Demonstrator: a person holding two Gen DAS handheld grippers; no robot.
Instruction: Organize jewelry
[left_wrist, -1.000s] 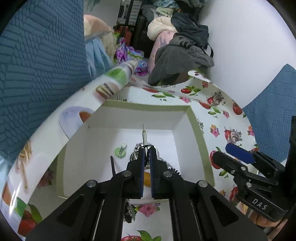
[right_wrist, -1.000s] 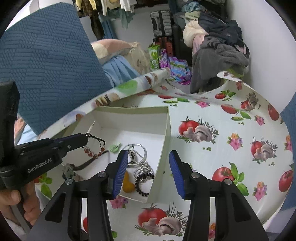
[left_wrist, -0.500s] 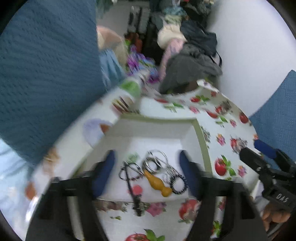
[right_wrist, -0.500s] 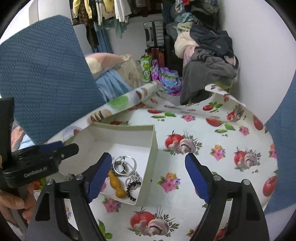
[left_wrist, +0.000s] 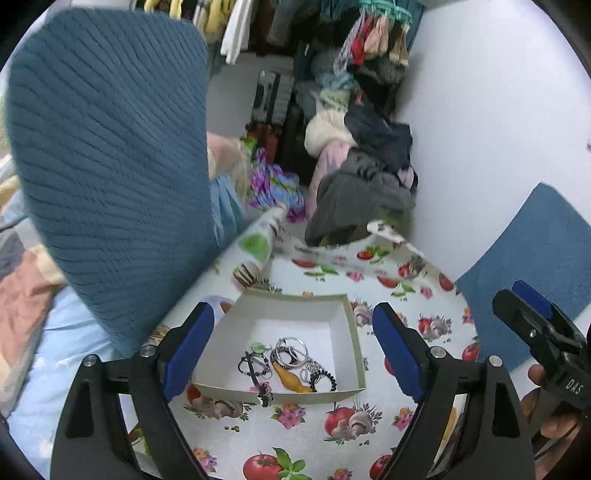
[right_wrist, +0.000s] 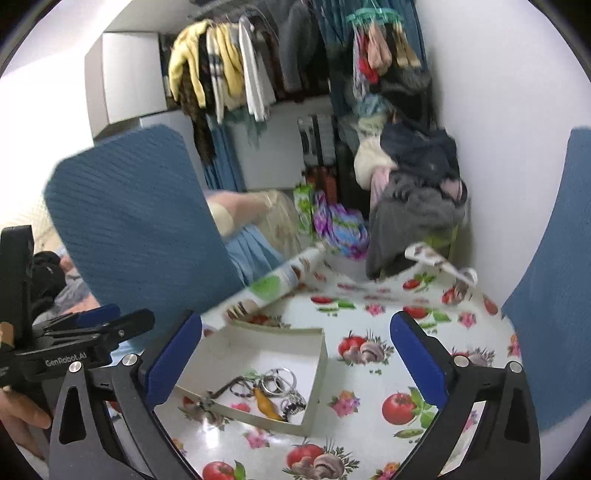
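Presently catalogued, from the claws outward. Left claw (left_wrist: 291, 350): black frame, blue pads, jaws opening with nothing pressed between them; it hung above the shallow white cardboard tray (left_wrist: 347, 317). Right claw (right_wrist: 295, 358): same make, jaws opening, likewise empty, raised over the tray's right wall.

Contents of tray, near end: silver rings looped together (left_wrist: 290, 352), small green charm (left_wrist: 258, 347), dark beaded bracelets (left_wrist: 255, 367), amber-yellow pendant (left_wrist: 293, 380), black-and-white beaded coil (left_wrist: 319, 374). One dark strand (left_wrist: 264, 393) trailed over the front wall onto the glossy tomato-and-mushroom-printed tabletop (left_wrist: 369, 413).

Step in hand, by judgement: a deposit appeared complete, both claws being empty and clear of the tray. No loose jewelry showed elsewhere on the tabletop, so the task seemed near done. The next move would likely call for a low, narrow pinch on the overhanging strand to tuck it inside.

View differences: the left wrist view looked squarely into the tray and separated the pieces; the right wrist view saw them obliquely and bunched, but showed more bare tabletop to the right and the hanging clothes rail (right_wrist: 258, 66) behind.
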